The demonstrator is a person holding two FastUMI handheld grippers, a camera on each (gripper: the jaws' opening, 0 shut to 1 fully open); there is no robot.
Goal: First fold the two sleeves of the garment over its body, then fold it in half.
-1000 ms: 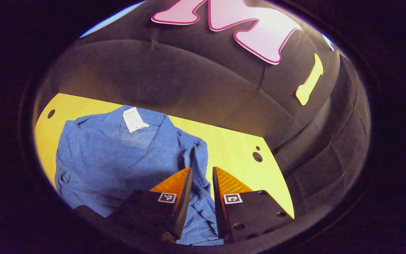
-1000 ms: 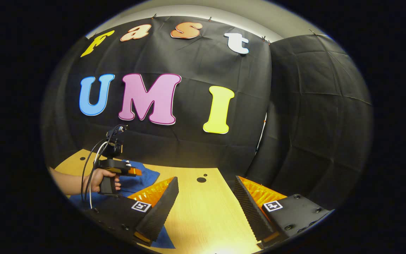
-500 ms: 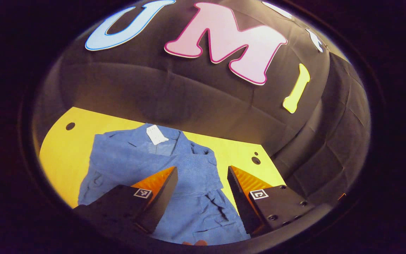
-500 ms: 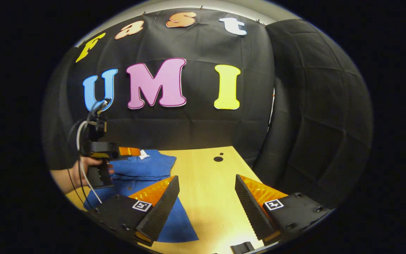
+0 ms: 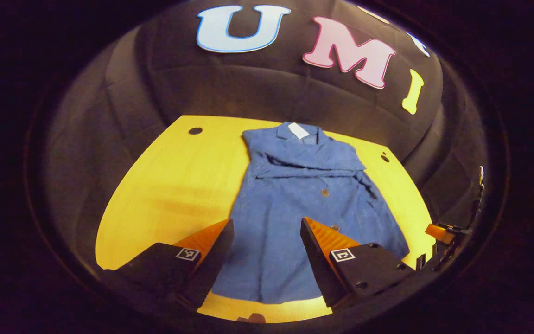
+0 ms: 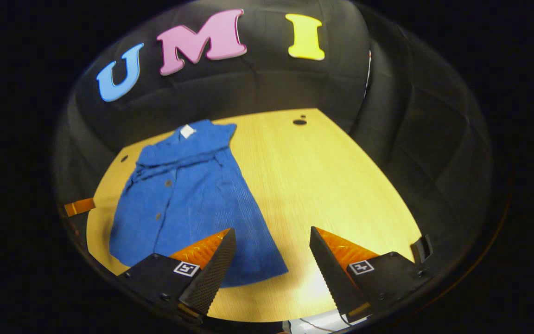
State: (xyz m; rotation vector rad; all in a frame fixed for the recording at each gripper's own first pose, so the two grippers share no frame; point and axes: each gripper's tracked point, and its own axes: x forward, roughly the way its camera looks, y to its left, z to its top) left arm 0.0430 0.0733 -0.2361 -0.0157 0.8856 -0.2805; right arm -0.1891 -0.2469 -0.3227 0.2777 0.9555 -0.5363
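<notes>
A blue buttoned garment [image 5: 304, 204] lies flat on the yellow wooden table [image 5: 174, 185], collar and white tag [image 5: 298, 131] at the far end, both sleeves folded across its chest. My left gripper [image 5: 267, 250] hovers open above the garment's near hem, holding nothing. In the right gripper view the same garment [image 6: 188, 195] lies left of centre. My right gripper [image 6: 271, 260] is open above the table, its left finger over the hem's right corner. The right gripper's tip [image 5: 438, 232] peeks in at the edge of the left gripper view, and the left gripper's tip [image 6: 78, 206] at the left edge of the right gripper view.
Bare tabletop [image 6: 332, 176] stretches to the garment's right, with small round holes [image 6: 299, 122] near the back edge. Another hole [image 5: 195, 131] sits at the table's far left. Black cloth walls close the booth behind and at both sides.
The left gripper let go of the sleeve, now laid over the body, opened and pulled back to the hem. Both cameras rose and tipped down, taking in the whole garment.
</notes>
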